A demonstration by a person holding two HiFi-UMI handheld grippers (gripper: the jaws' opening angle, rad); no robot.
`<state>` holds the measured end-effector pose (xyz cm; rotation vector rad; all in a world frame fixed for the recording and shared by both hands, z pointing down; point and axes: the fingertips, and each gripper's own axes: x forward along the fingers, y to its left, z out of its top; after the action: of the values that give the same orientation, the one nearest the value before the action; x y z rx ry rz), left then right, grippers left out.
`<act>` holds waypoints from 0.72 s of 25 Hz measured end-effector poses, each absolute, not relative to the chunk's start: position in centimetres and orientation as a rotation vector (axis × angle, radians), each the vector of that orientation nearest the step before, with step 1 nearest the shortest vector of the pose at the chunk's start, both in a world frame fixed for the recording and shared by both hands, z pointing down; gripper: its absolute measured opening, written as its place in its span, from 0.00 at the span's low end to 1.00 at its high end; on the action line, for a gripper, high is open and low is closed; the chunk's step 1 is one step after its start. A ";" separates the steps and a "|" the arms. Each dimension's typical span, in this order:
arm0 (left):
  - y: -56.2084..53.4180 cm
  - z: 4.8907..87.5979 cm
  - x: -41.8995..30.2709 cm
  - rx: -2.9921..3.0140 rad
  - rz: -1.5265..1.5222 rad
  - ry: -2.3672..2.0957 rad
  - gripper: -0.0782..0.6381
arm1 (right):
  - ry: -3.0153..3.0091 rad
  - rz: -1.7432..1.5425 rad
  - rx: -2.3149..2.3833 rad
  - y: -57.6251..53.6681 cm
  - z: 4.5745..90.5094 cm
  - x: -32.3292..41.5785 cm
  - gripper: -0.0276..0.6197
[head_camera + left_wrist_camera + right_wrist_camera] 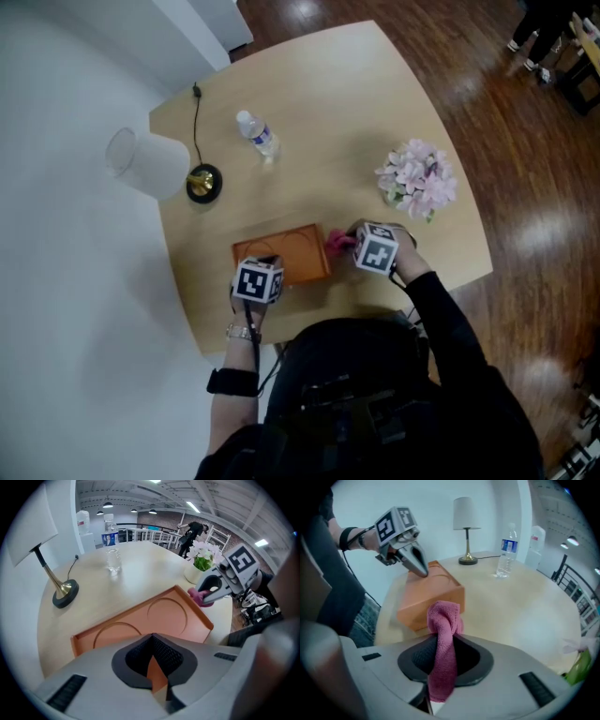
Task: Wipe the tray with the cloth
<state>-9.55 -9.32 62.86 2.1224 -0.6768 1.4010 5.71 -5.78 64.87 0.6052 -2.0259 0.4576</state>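
head view, left to right. a white‑shaded table lamp (147, 163) with a black and brass foot stands at the far left corner of the pale wooden bench (375, 103), its cord running away to the bench's far edge. right of it, well apart, a clear plastic water bottle (256, 134) with a blue label stands upright.

nearer the person, an orange rectangular tray (286, 251) with two round recesses in its floor sits on the bench close to the near edge. the left gripper (153, 654) points steeply down at the tray's near long side. its jaws are clenched on the rim there, a wedge of orange showing between the dark pads.

at the tray's right short end is the crumpled pink cloth (337, 242), just beside the rim. whether it touches the tray cannot be told. the right gripper (443, 654) is grasping this cloth: a twisted fold runs down between the pads and a bunched end sticks out in front of the jaws. it is outside the tray, not over its floor.

further right, near the bench's right edge, stands a pot of pale pink flowers (417, 178). a dark wooden floor (516, 206) surrounds the bench on that side.
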 end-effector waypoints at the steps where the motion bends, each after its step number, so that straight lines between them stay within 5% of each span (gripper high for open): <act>1: -9.3 62.8 -9.5 2.118 1.401 -0.679 0.12 | -2.014 0.447 0.654 -7.4 65.0 6.2 0.18; 7: -9.4 62.9 -9.6 2.088 1.427 -0.701 0.12 | -1.941 0.442 0.800 -13.8 65.8 7.4 0.18; 18: -9.2 63.0 -9.7 2.082 1.436 -0.683 0.12 | -1.974 0.528 0.603 -8.1 67.7 2.3 0.18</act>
<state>-9.70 -9.22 62.98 2.0824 -0.6831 1.4358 2.29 -8.09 67.74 0.6029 -1.9743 0.5283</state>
